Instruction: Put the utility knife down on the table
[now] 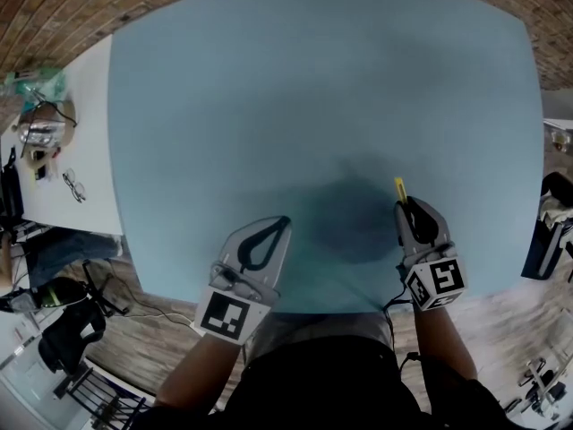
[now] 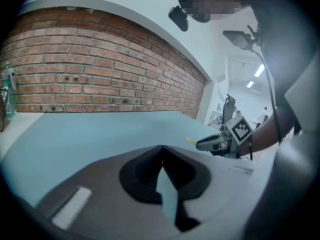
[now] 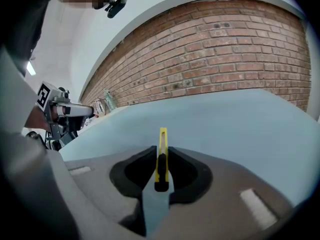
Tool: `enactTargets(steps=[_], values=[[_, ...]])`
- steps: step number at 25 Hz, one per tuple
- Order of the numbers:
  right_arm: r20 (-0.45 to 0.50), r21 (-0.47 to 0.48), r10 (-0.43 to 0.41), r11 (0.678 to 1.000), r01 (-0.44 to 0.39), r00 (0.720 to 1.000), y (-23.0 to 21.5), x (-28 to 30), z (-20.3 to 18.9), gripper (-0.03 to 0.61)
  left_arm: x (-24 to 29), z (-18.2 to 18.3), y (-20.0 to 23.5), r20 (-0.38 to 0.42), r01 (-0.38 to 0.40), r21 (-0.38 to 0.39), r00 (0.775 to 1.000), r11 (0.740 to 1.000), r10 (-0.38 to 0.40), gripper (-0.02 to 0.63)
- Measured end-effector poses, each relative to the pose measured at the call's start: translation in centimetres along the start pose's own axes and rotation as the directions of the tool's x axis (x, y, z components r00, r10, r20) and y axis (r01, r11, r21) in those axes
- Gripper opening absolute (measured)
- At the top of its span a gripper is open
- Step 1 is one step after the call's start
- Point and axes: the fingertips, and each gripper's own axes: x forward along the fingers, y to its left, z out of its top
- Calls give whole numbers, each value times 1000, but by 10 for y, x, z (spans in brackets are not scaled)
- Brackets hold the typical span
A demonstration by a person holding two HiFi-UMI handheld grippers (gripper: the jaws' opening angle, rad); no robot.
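Observation:
A slim yellow utility knife point(image 3: 161, 156) with a black slider stands on edge between the jaws of my right gripper point(image 3: 160, 151), which is shut on it. Its yellow tip point(image 1: 399, 189) pokes out past the right gripper point(image 1: 405, 206) over the light blue table point(image 1: 313, 106), near the front edge on the right. My left gripper point(image 1: 283, 223) hovers at the front edge to the left, its jaws closed together with nothing between them. In the left gripper view the left gripper point(image 2: 161, 151) points across the table, and the right gripper point(image 2: 202, 144) with the knife shows at the right.
A white side table point(image 1: 76, 141) at the left carries glasses point(image 1: 73, 186), a metal object and bottles. A brick wall point(image 3: 225, 59) runs behind the table. Cables and gear lie on the wooden floor point(image 1: 134, 321) at the lower left. Dark equipment stands at the right edge.

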Motion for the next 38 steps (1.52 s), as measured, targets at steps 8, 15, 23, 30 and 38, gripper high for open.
enactTargets(steps=[8,15,23,30,38], values=[[-65,-11,-22,1000,22,998,-9,13,-11,77,-2,-4,11,-13,-22,-14,1000,1000,22,3],[-116,-28,-29,999,26,993,-11,24,-15,77,-2,-12,5,-13,15,-4,1000,1000,-16,3],[-150,-65,-33,998,23,988,-11,34,-16,105,-1,-15,8,-13,10,-14,1000,1000,-11,3],[-160,-73,-31,997,19,987,-5,32,-15,135,-6,-10,6,1,6,-14,1000,1000,-6,3],[-122,-99,-38,995,26,992,2,24,2,147,-19,3,8,34,-2,0,999,1000,2,3]])
